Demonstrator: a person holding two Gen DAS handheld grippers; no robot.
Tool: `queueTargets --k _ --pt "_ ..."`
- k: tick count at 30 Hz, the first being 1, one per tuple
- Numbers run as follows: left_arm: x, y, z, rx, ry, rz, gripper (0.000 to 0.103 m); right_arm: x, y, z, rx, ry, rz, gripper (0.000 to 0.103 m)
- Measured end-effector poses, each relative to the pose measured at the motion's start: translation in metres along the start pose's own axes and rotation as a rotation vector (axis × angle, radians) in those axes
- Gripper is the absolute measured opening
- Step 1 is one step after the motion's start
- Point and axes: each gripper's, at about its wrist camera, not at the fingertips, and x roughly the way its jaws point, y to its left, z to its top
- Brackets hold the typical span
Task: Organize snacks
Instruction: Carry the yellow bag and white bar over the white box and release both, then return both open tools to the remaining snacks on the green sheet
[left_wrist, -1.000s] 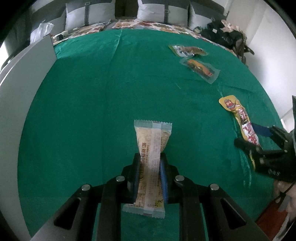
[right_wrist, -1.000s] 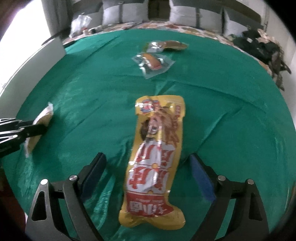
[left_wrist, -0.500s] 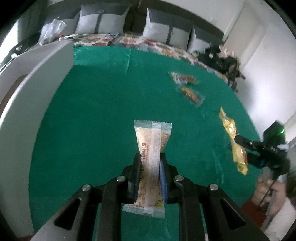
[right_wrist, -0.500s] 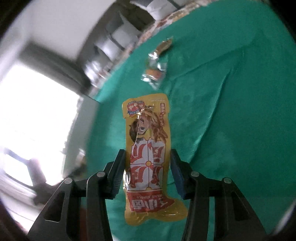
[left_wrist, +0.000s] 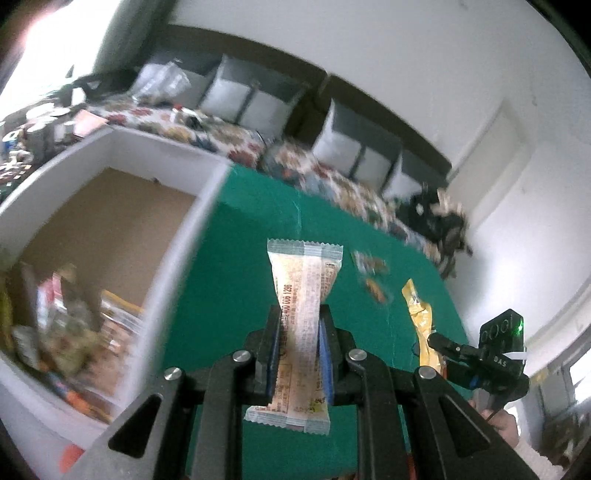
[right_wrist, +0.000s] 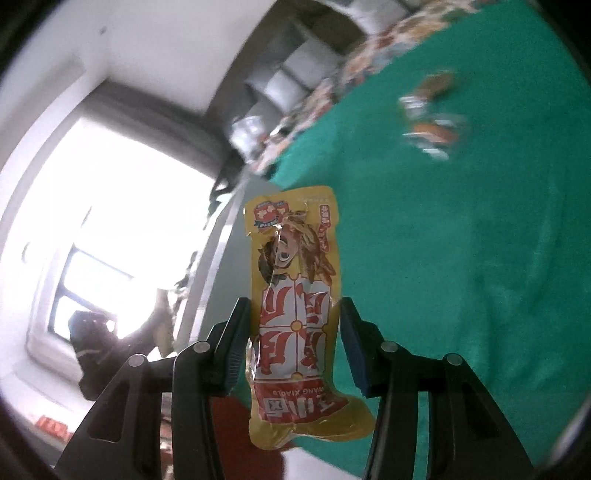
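Note:
My left gripper (left_wrist: 298, 325) is shut on a beige snack bar (left_wrist: 301, 295) and holds it in the air above the green table (left_wrist: 251, 266). To its left stands a white box (left_wrist: 173, 236) with several snack packs inside. My right gripper (right_wrist: 293, 317) is shut on a yellow snack pouch (right_wrist: 295, 295) with a cartoon face and holds it lifted off the table. The right gripper with the yellow pouch (left_wrist: 421, 325) also shows at the right of the left wrist view. Two clear-wrapped snacks (left_wrist: 371, 275) lie further back on the table.
A sofa with grey cushions (left_wrist: 343, 147) and a patterned cover runs behind the table. A bright window (right_wrist: 122, 236) is at the left of the right wrist view. The two clear-wrapped snacks (right_wrist: 430, 107) appear blurred there on the green cloth (right_wrist: 480, 240).
Both grippers have risen and tilted up with their snacks. The left one has swung left, bringing the white box's inside into view. The right gripper closed on the yellow pouch and lifted it.

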Motion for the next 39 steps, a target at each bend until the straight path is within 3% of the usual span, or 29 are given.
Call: queueTargets --k 3,9,13,17,19,21,22,26,30,33,37,39 --pt "-0.022 0.034 0.022 -0.037 -0.041 0.025 0.017 0.032 0.056 0.012 -0.076 0.041 0.046 0.050" --pt "-0.049 0.109 0.054 -0.085 -0.085 0.160 0.017 0.126 0.172 0.028 -0.252 0.146 0.110 0.050" --pt "-0.048 0.149 0.063 -0.113 -0.076 0.244 0.017 0.187 0.221 0.023 -0.352 0.189 0.098 0.050" --pt "-0.039 0.169 0.062 -0.086 -0.060 0.338 0.018 0.240 0.245 0.008 -0.443 0.224 0.045 0.051" --pt "-0.033 0.171 0.059 -0.064 -0.064 0.416 0.032 0.262 0.250 -0.004 -0.473 0.245 0.022 0.056" --pt "-0.032 0.176 0.056 -0.055 -0.069 0.460 0.079 0.276 0.248 -0.007 -0.482 0.266 -0.002 0.066" --pt "-0.034 0.178 0.052 -0.054 -0.085 0.475 0.084 0.276 0.246 -0.005 -0.479 0.261 -0.011 0.066" --pt "-0.038 0.176 0.041 -0.058 -0.100 0.487 0.087 0.259 0.231 0.007 -0.464 0.222 -0.021 0.066" --pt "-0.032 0.159 0.033 -0.070 -0.085 0.446 0.087 0.232 0.201 0.029 -0.492 0.164 -0.097 0.071" --pt "-0.019 0.125 0.027 -0.029 -0.063 0.404 0.087 0.200 0.155 0.033 -0.501 0.157 -0.202 0.072" --pt "0.011 0.065 0.015 0.066 -0.018 0.331 0.088 0.151 0.067 0.024 -0.512 0.186 -0.422 0.072" --pt "0.033 0.031 0.004 0.121 0.009 0.283 0.095 0.117 0.017 0.013 -0.514 0.186 -0.548 0.072"
